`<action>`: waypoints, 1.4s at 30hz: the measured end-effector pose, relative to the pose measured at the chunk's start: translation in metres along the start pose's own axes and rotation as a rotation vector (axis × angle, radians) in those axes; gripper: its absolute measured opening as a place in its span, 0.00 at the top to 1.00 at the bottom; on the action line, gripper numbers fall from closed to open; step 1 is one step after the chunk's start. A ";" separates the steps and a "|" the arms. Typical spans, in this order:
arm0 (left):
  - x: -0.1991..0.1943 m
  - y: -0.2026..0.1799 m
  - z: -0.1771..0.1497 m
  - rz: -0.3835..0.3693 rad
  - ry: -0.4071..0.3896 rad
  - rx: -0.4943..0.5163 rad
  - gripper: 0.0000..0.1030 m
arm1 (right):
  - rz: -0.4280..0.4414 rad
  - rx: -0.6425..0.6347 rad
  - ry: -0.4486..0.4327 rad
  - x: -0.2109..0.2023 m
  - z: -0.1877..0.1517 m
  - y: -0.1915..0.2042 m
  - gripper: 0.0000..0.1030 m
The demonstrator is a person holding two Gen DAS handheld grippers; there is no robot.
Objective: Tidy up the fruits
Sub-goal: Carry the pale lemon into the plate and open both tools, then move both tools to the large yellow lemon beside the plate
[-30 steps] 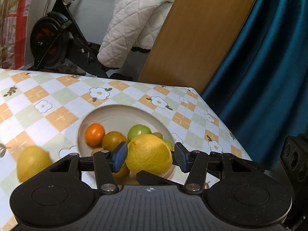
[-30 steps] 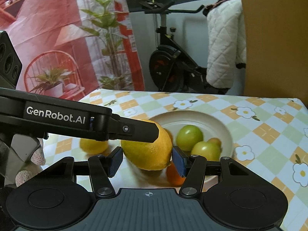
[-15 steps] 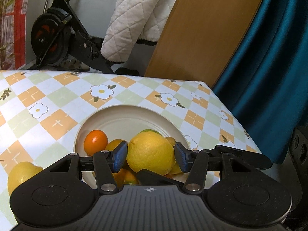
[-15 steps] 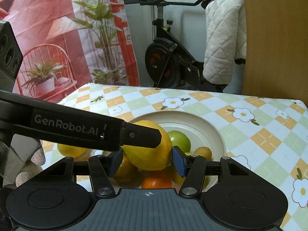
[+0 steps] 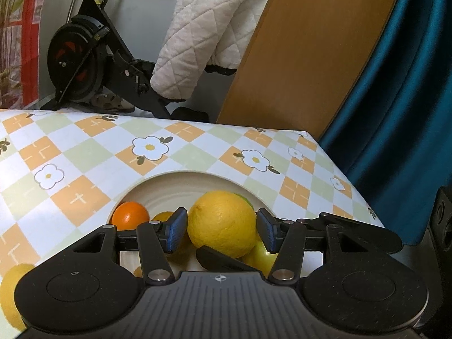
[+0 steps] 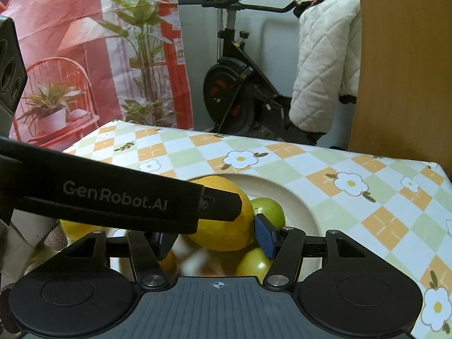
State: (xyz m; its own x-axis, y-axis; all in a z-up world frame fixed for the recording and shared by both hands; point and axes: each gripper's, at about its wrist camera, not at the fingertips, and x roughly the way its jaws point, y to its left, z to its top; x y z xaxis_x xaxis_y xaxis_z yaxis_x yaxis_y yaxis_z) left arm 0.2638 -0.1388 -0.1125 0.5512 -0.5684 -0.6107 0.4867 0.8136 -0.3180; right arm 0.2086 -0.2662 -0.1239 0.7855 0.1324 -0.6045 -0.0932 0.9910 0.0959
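Both claws have travelled forward and lower since a second ago, so the cream bowl now sits right under them. Left claw and right claw each straddle the big lemon over the bowl's fruit; whether either's pads press it, I cannot tell.

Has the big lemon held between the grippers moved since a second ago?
Yes. The big lemon was carried forward over the plate: in the left wrist view it earlier overlapped the near rim and now sits above the middle fruit, lower toward it.
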 end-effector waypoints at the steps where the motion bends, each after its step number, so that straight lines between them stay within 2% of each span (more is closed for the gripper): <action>1: 0.002 -0.002 0.001 0.004 0.003 0.007 0.46 | -0.004 -0.003 0.001 0.002 0.001 -0.001 0.47; 10: 0.011 0.001 0.005 0.017 0.013 0.029 0.45 | -0.021 -0.010 0.014 0.019 0.004 -0.008 0.47; 24: 0.000 0.007 0.012 0.063 -0.016 0.026 0.45 | -0.019 -0.013 0.039 0.017 0.001 -0.004 0.47; 36: -0.045 0.021 0.010 0.090 -0.045 0.027 0.45 | -0.044 0.023 0.002 -0.015 0.003 0.000 0.47; 42: -0.078 0.042 0.005 0.104 -0.056 0.031 0.45 | -0.004 0.044 -0.029 -0.035 0.001 0.013 0.47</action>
State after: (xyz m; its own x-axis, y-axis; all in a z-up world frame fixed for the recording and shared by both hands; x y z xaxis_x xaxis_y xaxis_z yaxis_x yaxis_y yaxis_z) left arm 0.2445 -0.0615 -0.0749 0.6366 -0.4875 -0.5976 0.4447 0.8651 -0.2320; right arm 0.1803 -0.2584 -0.1003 0.8035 0.1276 -0.5815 -0.0642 0.9896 0.1285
